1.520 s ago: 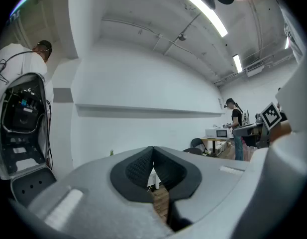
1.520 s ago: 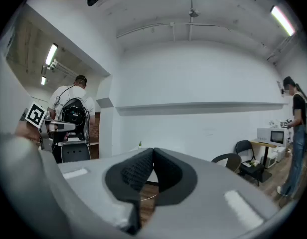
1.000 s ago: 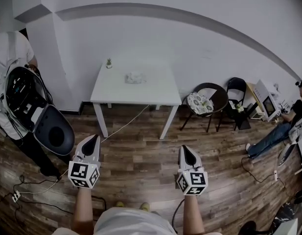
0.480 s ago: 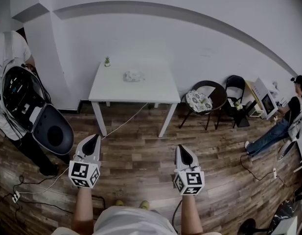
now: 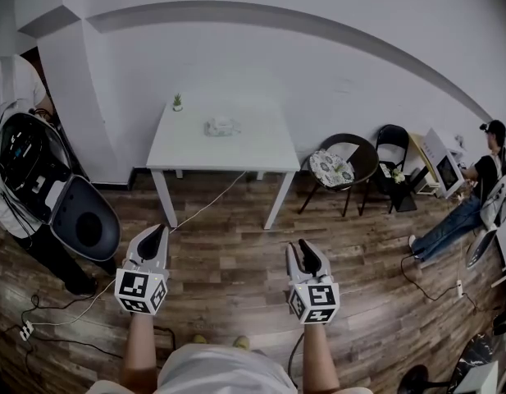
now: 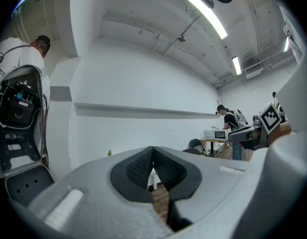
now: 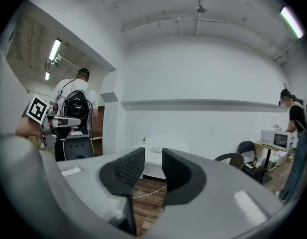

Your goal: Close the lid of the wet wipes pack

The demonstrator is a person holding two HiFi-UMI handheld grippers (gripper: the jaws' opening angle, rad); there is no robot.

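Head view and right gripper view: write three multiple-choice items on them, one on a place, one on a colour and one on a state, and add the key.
1. In the head view, the wet wipes pack lies on the table:
A) right of the potted plant
B) left of it
C) on top of it

2. The table is:
A) black
B) white
C) red

3. The right gripper has its jaws:
A) pressed together
B) closed on the pack
C) apart, with nothing between them

Key:
1 A: the plant stands at the table's far left corner and the pack lies nearer the middle.
2 B: its top and legs are white.
3 C: the floor shows through the gap between the pads, and the jaws have just been opening.
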